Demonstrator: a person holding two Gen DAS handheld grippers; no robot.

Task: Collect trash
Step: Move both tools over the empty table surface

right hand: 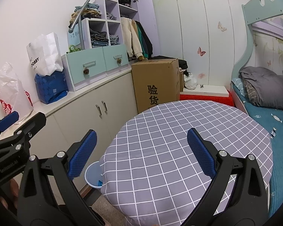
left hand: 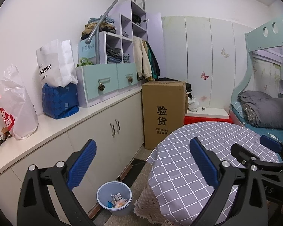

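Right now one round table under a grey, white-checked tablecloth [right hand: 188, 141] fills the foreground, its top bare in both views. One long cream cabinet with a white counter [left hand: 107, 131] runs along the wall to its left, and one tall brown cardboard box [left hand: 163, 113] stands at the cabinet's far end. Three bags line the counter: one white paper bag [left hand: 54, 64] tucked into one blue plastic bag [left hand: 60, 101], and one white-and-red plastic bag [left hand: 15, 105] apart from them. Down on the floor, between cabinet and table, sits one pale blue round bin [left hand: 114, 197], crumpled wrappers [left hand: 118, 200] lying inside. Two grippers hover side by side above the table edge: the left gripper [left hand: 143, 163] has its blue pads spread wide, nothing between them; the right gripper [right hand: 141, 153] is likewise wide apart and empty.
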